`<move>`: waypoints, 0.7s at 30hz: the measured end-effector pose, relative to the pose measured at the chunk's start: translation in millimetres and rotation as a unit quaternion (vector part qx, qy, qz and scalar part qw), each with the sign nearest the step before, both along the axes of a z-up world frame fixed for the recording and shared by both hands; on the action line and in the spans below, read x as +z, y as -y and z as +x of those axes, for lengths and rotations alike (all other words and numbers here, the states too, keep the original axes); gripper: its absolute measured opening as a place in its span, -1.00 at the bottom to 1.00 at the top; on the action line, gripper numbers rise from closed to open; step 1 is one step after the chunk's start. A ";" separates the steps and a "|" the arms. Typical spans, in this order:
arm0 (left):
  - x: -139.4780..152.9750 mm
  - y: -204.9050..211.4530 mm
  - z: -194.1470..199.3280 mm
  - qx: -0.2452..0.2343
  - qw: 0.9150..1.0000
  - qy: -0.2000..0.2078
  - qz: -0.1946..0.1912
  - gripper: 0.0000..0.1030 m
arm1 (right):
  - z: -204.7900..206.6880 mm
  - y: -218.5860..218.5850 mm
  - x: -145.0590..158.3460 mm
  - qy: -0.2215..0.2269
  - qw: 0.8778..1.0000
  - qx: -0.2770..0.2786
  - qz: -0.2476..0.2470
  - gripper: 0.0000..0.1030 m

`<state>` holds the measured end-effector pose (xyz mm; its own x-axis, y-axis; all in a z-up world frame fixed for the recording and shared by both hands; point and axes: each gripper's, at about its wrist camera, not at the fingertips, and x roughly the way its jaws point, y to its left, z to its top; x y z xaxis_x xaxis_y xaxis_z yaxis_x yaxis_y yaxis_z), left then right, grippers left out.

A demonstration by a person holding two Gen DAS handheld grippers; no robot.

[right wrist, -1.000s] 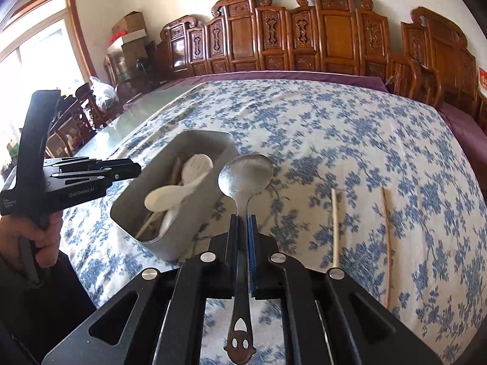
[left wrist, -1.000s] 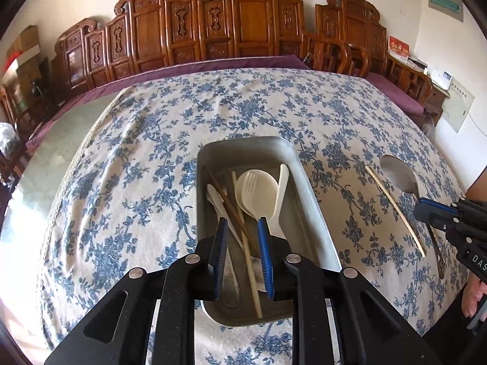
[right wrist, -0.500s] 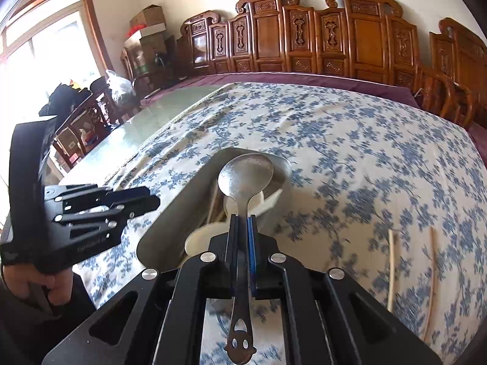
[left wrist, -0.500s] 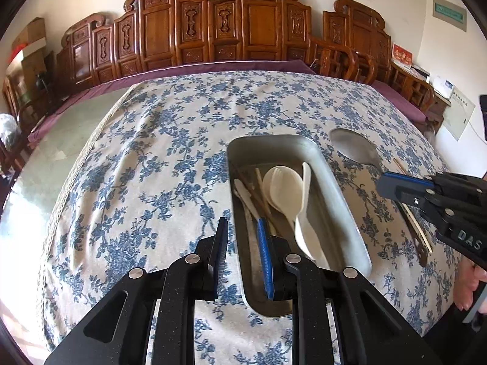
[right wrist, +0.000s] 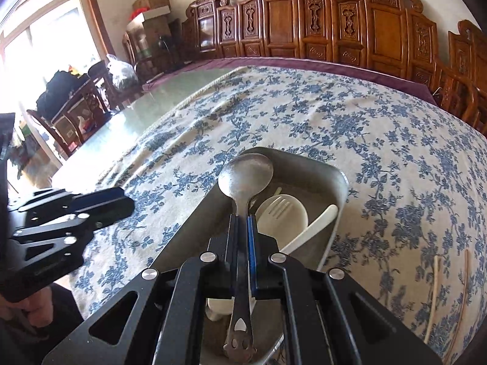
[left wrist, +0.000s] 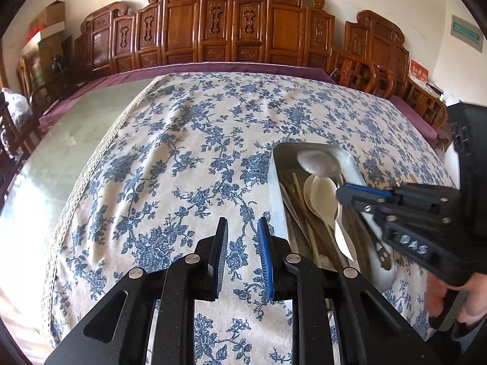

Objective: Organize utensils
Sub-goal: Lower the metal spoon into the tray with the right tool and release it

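Blue-flowered tablecloth [right wrist: 350, 115] carries our metal tray [right wrist: 339, 179]. We hold the steel spoon [right wrist: 245, 176] in the clamped right gripper [right wrist: 242, 228], bowl toward twelve o'clock, directly above the tray, along its length. Our left gripper [left wrist: 242, 243], slightly parted, holds nothing, nine o'clock of the tray.

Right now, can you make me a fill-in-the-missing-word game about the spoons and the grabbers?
1. The right gripper is shut on a metal ____.
2. The white spoons lie inside the metal ____.
3. Nothing is between the fingers of the ____ gripper.
4. Two chopsticks lie on the flowery ____.

Missing words: spoon; tray; left; tablecloth
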<state>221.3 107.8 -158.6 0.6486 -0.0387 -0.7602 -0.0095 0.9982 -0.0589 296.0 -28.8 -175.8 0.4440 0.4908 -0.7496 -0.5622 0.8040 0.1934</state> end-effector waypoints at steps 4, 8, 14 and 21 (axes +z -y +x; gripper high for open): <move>-1.0 0.7 0.6 -0.003 1.000 -0.001 0.001 -0.64 | 2.7 -6.8 -12.2 -0.007 1.000 -0.005 -0.016 -0.86; -1.2 1.9 0.6 -0.004 1.000 -0.001 0.001 -0.64 | 5.2 -5.6 -20.5 -0.021 1.000 -0.009 -0.014 -0.86; -1.0 5.4 0.3 -0.005 1.000 -0.001 0.003 -0.64 | 4.5 -3.1 -24.4 -0.025 1.000 -0.006 -0.009 -0.80; -1.9 15.6 1.7 -0.010 1.000 -0.002 0.008 -0.64 | -0.9 9.5 -14.8 -0.017 1.000 0.000 0.005 -0.80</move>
<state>223.0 92.1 -160.5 0.6450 -0.0386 -0.7632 0.0098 0.9991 -0.0423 295.1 -38.3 -190.6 0.4179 0.4984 -0.7596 -0.5549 0.8020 0.2209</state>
